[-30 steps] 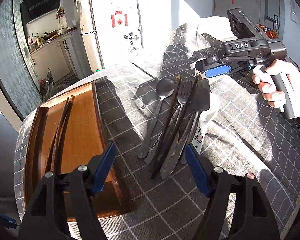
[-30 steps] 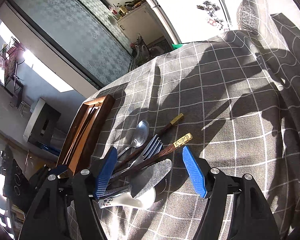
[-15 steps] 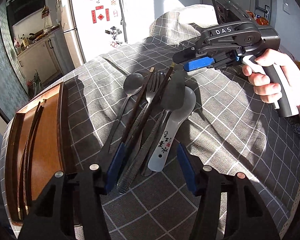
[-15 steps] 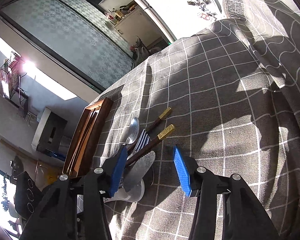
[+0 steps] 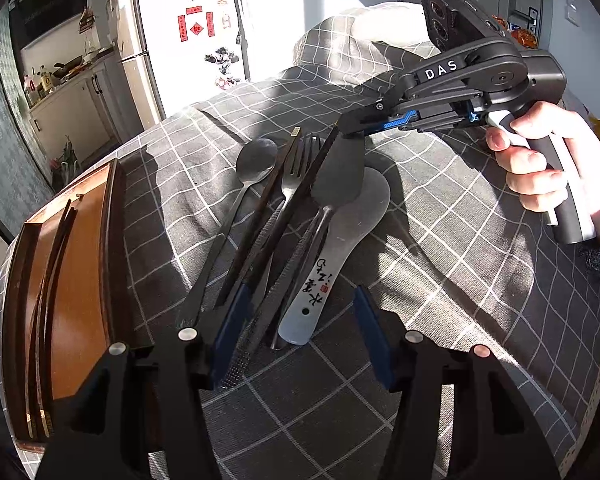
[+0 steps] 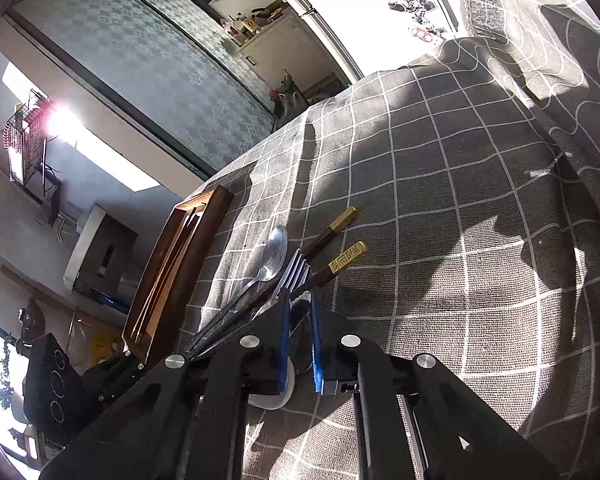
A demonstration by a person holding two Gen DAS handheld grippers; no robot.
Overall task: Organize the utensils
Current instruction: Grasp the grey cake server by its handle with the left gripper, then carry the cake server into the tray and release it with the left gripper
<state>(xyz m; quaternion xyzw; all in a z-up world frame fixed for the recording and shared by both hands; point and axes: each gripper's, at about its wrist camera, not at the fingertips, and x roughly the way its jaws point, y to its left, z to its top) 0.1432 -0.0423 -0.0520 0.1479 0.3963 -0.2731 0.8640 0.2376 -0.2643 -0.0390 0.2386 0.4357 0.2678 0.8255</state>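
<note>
desk (image 5: 440, 264) grey check cloth, fridge (image 5: 188, 40) behind | R hand-held gripper (image 5: 350, 125) just closed, tips at knife (image 5: 332, 184), grip unclear | L hand-held gripper (image 5: 296, 336) narrower, half-open over handles

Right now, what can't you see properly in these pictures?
- Chopsticks, left wrist view: their lower ends are behind a finger of the left gripper.
- Right gripper, right wrist view: its jaws have just been closing with the knife tip between them. Its own fingers hide whether they press it.
- Wooden tray, left wrist view: the near corner is behind the left gripper's body.
- Fridge stickers: too small to read.
</note>
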